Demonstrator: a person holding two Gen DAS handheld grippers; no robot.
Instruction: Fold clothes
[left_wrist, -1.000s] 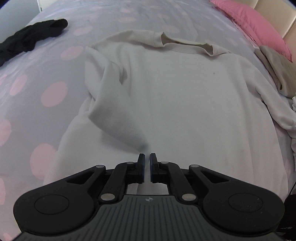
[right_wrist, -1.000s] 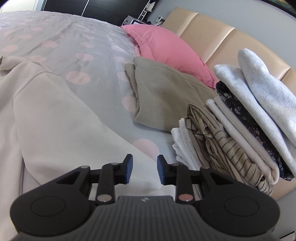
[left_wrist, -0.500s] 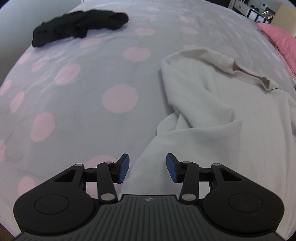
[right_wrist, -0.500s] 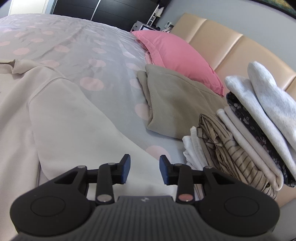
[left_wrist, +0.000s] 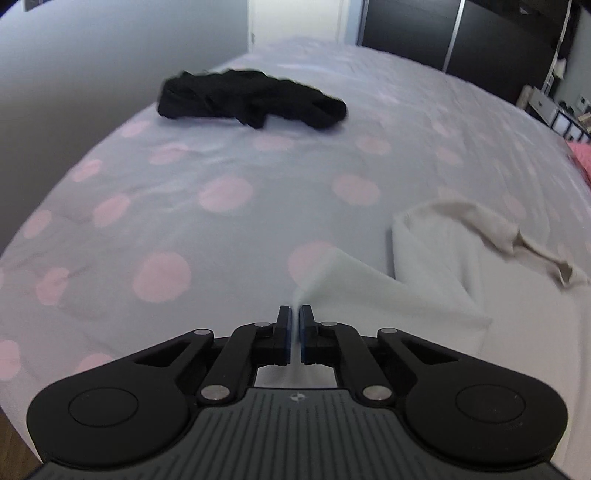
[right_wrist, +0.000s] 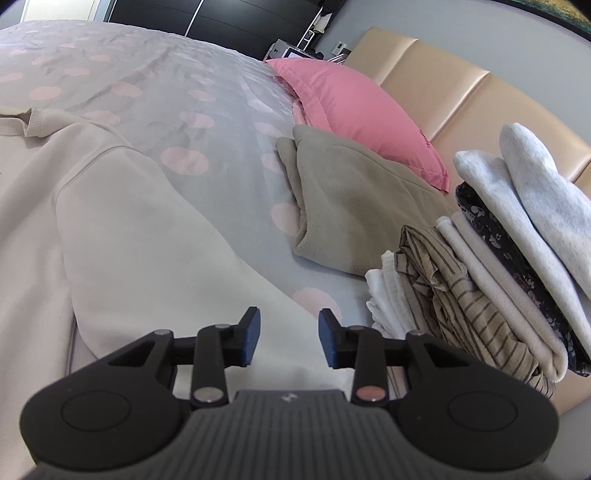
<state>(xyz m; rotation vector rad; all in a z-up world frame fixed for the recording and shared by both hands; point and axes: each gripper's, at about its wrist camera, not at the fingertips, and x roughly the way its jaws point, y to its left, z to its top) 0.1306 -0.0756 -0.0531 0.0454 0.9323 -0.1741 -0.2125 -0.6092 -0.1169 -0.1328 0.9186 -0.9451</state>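
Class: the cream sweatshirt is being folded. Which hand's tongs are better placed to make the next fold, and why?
Left. The left tongs are shut on the edge of the cream sweatshirt, ready to carry it over. The right tongs hang open above the other sleeve, gripping nothing.

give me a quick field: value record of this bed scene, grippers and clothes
surface: bed with grey, pink-dotted sheet
garment in work: cream sweatshirt, spread flat
left gripper: shut on a fold of the cream sweatshirt, fabric lifted off the sheet
right gripper: open, over the sweatshirt's sleeve, gripping nothing
unfolded: black garment, crumpled at the far side
folded: beige garment; stack of folded clothes by the headboard
other: pink pillow
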